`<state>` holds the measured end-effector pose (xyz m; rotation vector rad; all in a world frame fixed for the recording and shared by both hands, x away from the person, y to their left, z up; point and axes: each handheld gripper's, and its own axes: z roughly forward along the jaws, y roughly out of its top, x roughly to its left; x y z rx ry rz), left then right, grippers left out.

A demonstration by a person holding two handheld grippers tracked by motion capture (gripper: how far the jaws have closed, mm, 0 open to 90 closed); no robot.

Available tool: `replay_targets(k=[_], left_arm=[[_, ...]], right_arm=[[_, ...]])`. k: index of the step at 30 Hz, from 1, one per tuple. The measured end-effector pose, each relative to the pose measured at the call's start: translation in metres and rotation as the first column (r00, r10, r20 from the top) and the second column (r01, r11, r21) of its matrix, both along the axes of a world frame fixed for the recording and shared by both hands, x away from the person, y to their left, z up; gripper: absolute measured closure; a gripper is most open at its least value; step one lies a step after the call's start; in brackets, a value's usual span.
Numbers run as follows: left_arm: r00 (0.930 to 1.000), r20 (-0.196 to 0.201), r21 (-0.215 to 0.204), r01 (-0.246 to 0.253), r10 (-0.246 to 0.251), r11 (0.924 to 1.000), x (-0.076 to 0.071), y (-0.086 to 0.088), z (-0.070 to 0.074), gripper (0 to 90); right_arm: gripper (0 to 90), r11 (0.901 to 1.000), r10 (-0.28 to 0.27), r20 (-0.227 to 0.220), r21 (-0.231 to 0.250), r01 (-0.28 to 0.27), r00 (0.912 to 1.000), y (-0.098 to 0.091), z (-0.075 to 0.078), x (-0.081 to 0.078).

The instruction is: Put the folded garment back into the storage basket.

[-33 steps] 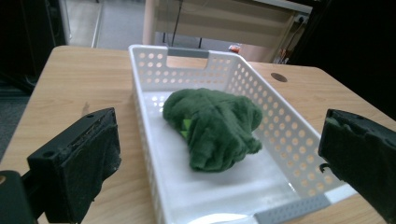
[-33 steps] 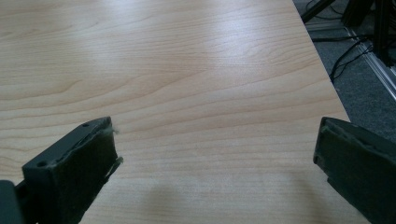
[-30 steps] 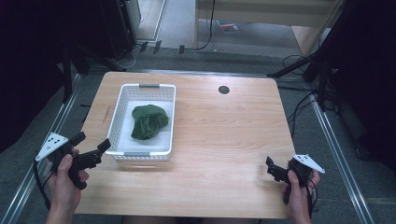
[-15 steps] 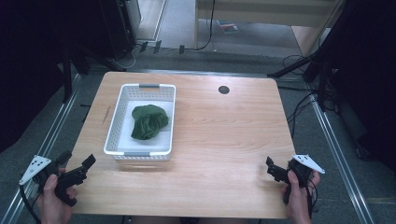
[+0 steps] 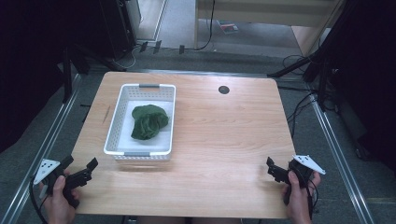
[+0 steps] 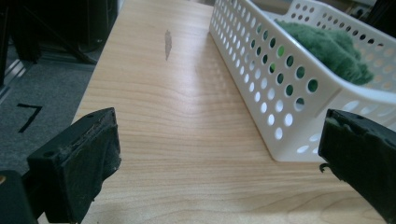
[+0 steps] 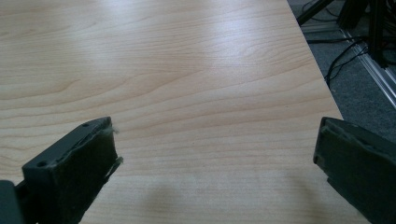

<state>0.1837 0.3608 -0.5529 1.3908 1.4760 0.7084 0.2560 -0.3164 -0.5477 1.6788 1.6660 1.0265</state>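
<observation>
Both grippers are held wide open and empty: left gripper (image 5: pixel 79 169), right gripper (image 5: pixel 275 171). Just ahead-right of the left one, a green cloth (image 5: pixel 148 122) is seen inside the white basket (image 5: pixel 142 155). Placing appears done; nothing evident is left.

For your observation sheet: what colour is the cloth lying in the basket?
Dark green cloth, in a white basket; clearest in the high view.
</observation>
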Motion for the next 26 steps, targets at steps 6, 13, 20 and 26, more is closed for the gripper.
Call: replay_targets(k=[6, 13, 20, 26], left_arm=[[1.0, 0.0, -0.006, -0.005, 0.005, 1.0, 0.0027, -0.0004, -0.0005, 0.0], [0.9999, -0.006, 0.022, -0.016, 0.016, 0.9996, 0.0021, -0.0019, 0.0, 0.0], [0.9992, -0.021, 0.004, -0.034, 0.034, 0.9994, 0.0043, -0.0003, -0.0004, 0.0], [0.999, -0.02, -0.063, -0.042, 0.041, 0.9971, 0.0033, 0.007, -0.0018, 0.0]], right_arm=[[0.0, 1.0, 0.002, 0.001, 0.005, -0.002, 1.0, -0.0005, -0.0001, 0.0001], [0.0, 1.0, -0.008, -0.004, 0.005, 0.008, 1.0, -0.001, -0.0002, -0.0008], [0.0, 0.9999, -0.011, -0.009, 0.012, 0.011, 0.9999, -0.0022, -0.0003, -0.0008], [0.0, 0.9999, -0.015, -0.011, -0.004, 0.015, 0.9998, -0.0004, -0.0002, -0.0006]])
